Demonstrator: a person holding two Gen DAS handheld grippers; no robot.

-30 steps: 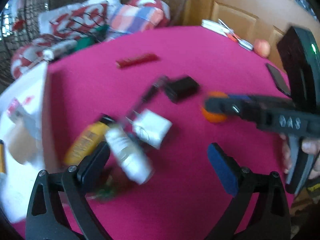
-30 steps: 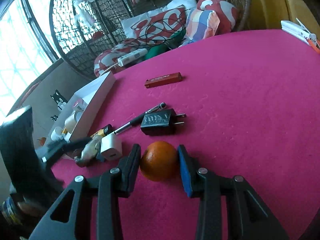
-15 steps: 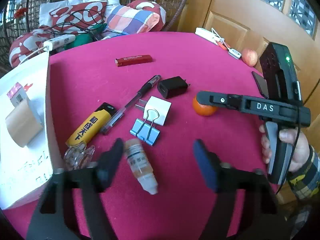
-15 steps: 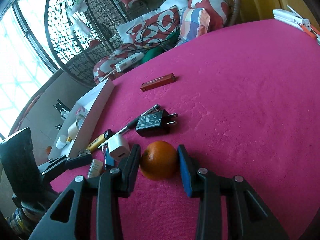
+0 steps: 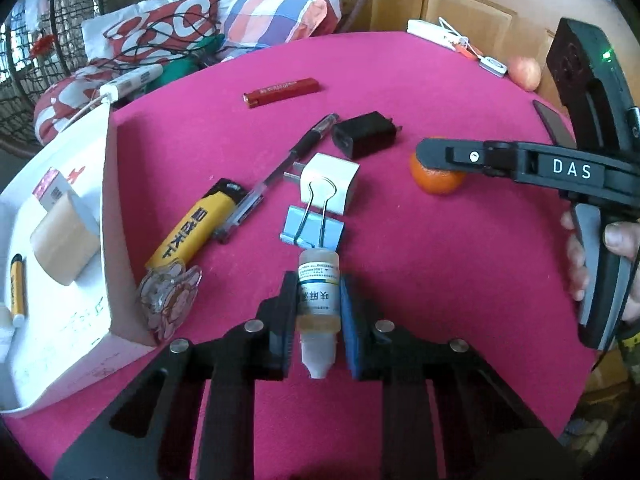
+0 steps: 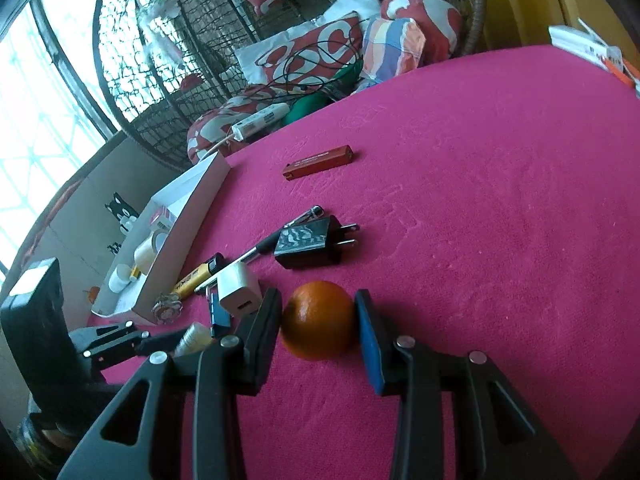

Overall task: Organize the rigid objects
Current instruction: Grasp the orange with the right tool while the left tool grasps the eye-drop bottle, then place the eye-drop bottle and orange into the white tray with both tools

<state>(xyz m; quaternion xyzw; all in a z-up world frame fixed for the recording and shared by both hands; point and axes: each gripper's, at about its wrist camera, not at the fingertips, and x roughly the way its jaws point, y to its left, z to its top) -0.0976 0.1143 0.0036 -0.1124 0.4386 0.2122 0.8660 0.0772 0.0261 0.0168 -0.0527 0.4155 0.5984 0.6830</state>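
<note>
Closing on the small dropper bottle, the left gripper now has both pads pressed against the bottle's sides, where half a second ago they stood wide apart around it; by my reading the grasp is made and the lift toward the white box comes next. The bottle lies on the pink tablecloth, nozzle pointing back at the camera, to the right of the box. Just beyond the bottle, and touching its far end, sits the blue binder clip, then the white charger plug; the yellow lighter lies nearer the box wall, beside a clear flower-patterned trinket. Farther right of the box, the right gripper is unchanged: it reaches in level and low over the cloth, fingers set closely around the orange, which rests on the table. Beyond are the black adapter and the red lighter.
</note>
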